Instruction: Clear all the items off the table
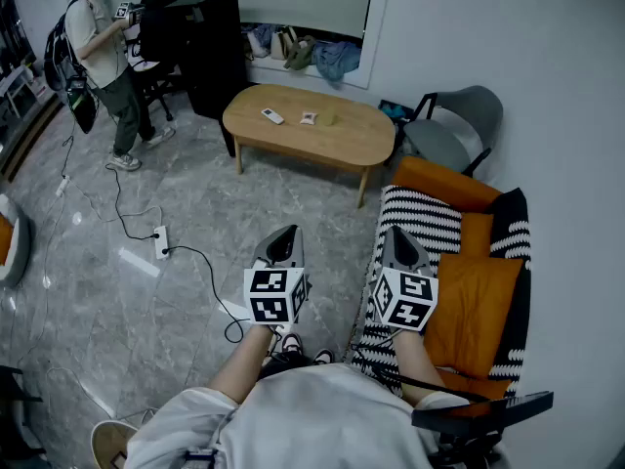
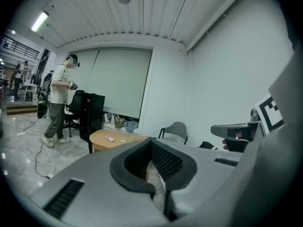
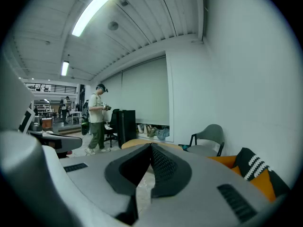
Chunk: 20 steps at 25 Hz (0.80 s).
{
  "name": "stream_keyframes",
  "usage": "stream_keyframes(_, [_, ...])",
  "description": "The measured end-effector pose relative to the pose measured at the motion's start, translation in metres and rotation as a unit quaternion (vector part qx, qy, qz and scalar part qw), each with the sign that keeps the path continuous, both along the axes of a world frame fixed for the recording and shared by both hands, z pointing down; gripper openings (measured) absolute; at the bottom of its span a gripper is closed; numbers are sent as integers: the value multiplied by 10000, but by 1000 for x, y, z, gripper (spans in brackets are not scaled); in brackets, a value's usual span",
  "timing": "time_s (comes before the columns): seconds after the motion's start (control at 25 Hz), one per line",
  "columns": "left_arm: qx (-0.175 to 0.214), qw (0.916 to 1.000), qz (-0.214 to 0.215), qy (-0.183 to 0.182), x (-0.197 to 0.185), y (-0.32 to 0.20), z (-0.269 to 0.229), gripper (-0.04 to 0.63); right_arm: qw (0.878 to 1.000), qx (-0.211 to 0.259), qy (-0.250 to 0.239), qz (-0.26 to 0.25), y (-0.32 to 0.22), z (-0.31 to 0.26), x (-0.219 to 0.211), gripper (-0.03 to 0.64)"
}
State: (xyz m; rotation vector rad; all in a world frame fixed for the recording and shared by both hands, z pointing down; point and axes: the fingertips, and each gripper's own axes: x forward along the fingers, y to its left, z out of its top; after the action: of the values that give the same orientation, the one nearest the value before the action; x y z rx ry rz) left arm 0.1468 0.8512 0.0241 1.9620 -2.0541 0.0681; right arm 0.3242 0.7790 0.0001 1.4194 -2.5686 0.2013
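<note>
Grey marble flooring (image 1: 117, 311) fills most of the frame. An oval wooden surface (image 1: 352, 140) at upper centre carries three small items: one white remote (image 1: 272, 116), one pale card-like piece (image 1: 309, 118) and one greenish object (image 1: 329, 116). The left claw (image 1: 283, 234) and right claw (image 1: 398, 233) are both clenched and empty. They hover at lower centre, well apart from the surface, likely because the approach has not begun.
</note>
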Motion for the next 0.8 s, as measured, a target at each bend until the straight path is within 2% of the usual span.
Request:
stream_keyframes(0.36, [23,10000,-20,-28,-17,-8,1,0,9999,119,-28,56,-7,-1,-14,23])
stream_keyframes(0.8, [-40,10000,59,-38,-64,-33,11,0,9998,36,-20,204,-32,10,-58,25])
